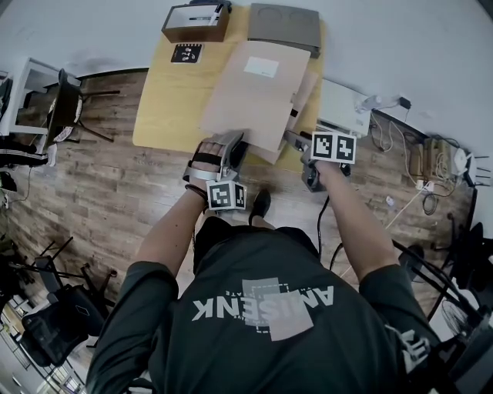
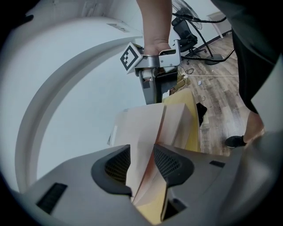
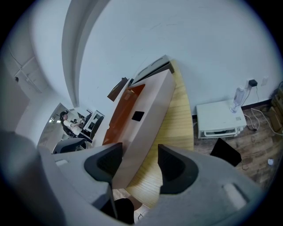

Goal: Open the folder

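Observation:
A tan paper folder lies partly lifted over the near right corner of the yellow wooden table. My left gripper is at its near edge. In the left gripper view the folder's leaves run down between the jaws of the left gripper, which stand apart. My right gripper is at the folder's right edge. In the right gripper view the folder rests against the left jaw of the right gripper, its orange inner side showing. Bare table shows between it and the right jaw.
A brown box, a grey tray and a marker tag sit at the table's far end. A white appliance and cables are on the floor to the right, a chair to the left.

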The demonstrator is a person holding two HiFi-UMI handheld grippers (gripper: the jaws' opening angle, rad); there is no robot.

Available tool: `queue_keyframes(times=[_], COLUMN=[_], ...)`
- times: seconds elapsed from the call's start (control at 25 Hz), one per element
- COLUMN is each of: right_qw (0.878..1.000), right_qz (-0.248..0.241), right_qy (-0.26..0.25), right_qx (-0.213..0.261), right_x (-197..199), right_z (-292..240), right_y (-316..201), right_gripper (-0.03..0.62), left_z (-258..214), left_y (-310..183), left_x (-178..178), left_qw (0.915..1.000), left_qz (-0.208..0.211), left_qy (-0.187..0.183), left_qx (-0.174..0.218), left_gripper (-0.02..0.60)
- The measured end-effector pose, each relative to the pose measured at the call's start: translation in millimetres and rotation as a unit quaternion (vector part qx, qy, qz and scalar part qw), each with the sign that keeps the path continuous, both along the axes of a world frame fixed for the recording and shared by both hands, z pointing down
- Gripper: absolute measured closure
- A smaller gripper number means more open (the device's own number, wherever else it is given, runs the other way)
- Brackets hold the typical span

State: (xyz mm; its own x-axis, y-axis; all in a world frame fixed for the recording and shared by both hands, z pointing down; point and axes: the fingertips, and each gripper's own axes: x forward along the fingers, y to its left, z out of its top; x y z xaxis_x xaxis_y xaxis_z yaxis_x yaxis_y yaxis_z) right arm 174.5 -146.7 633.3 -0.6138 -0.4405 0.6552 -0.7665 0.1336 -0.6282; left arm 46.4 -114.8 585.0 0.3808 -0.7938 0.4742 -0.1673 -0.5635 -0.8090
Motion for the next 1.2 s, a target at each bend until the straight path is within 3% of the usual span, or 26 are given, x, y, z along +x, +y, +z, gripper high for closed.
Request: queue_keyframes(times=[0.4, 0.48, 0.68, 0.88, 1.2], right_qw=[1.000, 1.000, 1.000, 1.000, 1.000], right_qz=[-0.020, -0.019, -0.018, -0.007, 0.007], right_qy=[-0.012, -0.011, -0.014, -0.019, -0.025], right_qx=[-0.010, -0.008, -0.012, -0.012, -0.018], right_x=[-12.2, -13.7, -14.4, -12.1, -9.9], right_z=[0.8, 0.9, 1.8, 3.4, 3.5], right_y=[8.1, 8.6, 6.8, 5.2, 6.8], right_gripper=[0.349, 0.350, 0.349, 0.349, 0.349], left_z=[-42.0, -48.9, -51.2, -50.4, -74.9], left_y=[-34.8, -40.0, -39.4, -39.8, -46.7], left_x=[9.0, 14.1, 7.2, -3.4, -29.2], left_qw=[0.9937, 0.9932, 0.9927, 0.9885, 0.9698], left_qz=[-0.063, -0.062, -0.064, -0.077, -0.127], left_qy=[0.086, 0.091, 0.099, 0.130, 0.204], left_qx=[0.034, 0.036, 0.026, 0.000, -0.039], left_gripper=[0.423, 0.473, 0.553, 0.567, 0.578])
